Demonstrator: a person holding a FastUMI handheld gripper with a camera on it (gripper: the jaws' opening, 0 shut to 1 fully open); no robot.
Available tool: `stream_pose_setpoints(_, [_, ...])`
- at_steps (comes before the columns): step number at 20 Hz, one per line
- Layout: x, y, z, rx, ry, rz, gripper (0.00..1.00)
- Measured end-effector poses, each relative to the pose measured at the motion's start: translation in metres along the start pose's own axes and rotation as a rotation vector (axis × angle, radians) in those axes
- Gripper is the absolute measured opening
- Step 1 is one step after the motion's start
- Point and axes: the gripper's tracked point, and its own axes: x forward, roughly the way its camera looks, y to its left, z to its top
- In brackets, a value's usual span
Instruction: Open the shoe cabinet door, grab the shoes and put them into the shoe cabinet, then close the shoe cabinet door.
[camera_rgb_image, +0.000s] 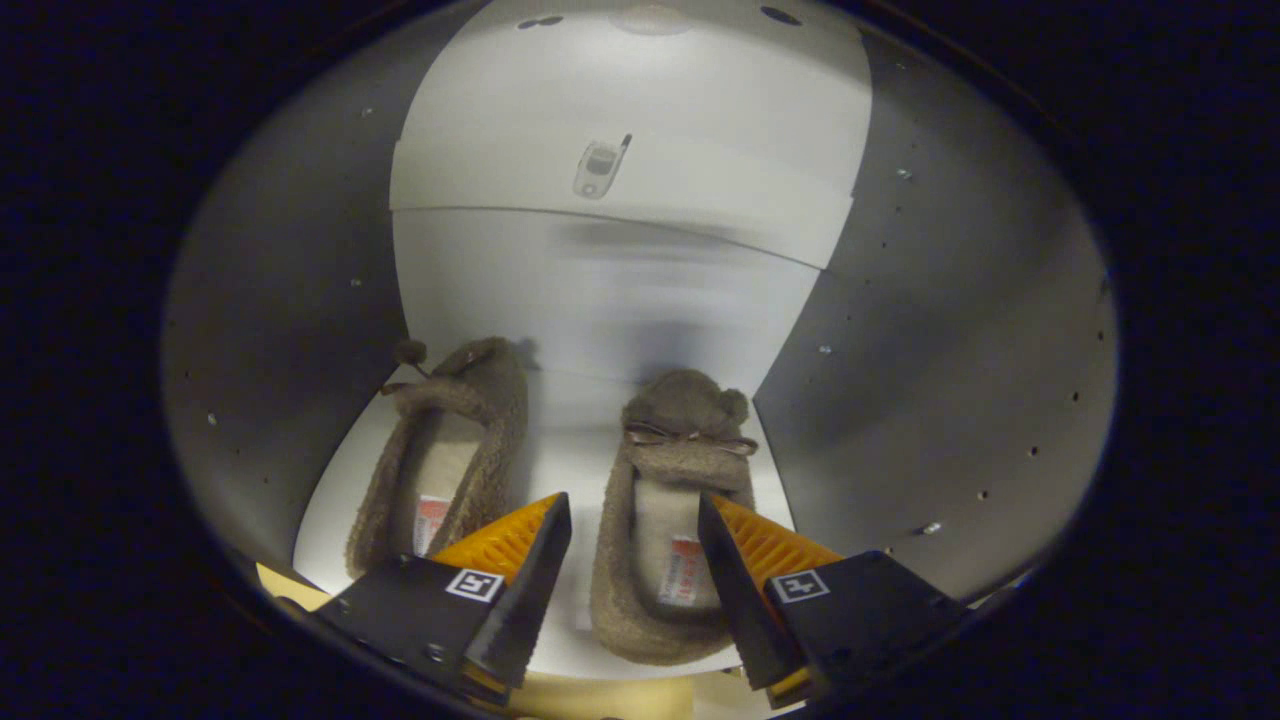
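Gripper view, looking into the open shoe cabinet (300, 330). The cabinet's left side wall is a grey panel carrying a scatter of small holes, with a lower wall edge meeting the white shelf (570, 440). Just inside that wall lies the left slipper (455, 440), a brown fleecy shoe with a pale lining, toe pointing toward the back panel, a small pompom and cord at its toe end. A red-and-white label shows on its insole near the heel. Its heel end is partly covered by the left finger.

The gripper (634, 560) is spread wide, fingers apart and pressing on nothing. The fingers (520, 560) sit at the front lip of the shelf, one to each side of the right slipper's heel; whether either touches the fleece cannot be told.

The right slipper (670, 480) lies between the fingers and reaches beyond them, parallel to the left slipper and apart from it, with bare white shelf between the two. It bears a thin bow across the vamp and a label on its insole.

Behind both slippers rises the white back panel (620, 290), crossed by a horizontal seam, with a small metal fitting (600, 168) above that seam. To the right stands the grey right side wall (950, 330), likewise dotted with holes.
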Motion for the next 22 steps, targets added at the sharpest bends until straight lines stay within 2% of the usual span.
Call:
stream_pose_setpoints(3, [-0.029,-0.008,0.009,0.027,-0.047,-0.015,0.86])
stream_pose_setpoints(7, [-0.093,-0.008,0.017,0.055,-0.171,-0.023,0.97])
stream_pose_setpoints(13, [-0.212,0.002,-0.014,0.101,-0.315,-0.058,0.98])
stream_pose_setpoints(17, [-0.288,0.015,-0.059,0.141,-0.363,-0.089,0.98])
stream_pose_setpoints(22, [-0.393,0.001,-0.117,0.209,-0.391,-0.183,0.98])
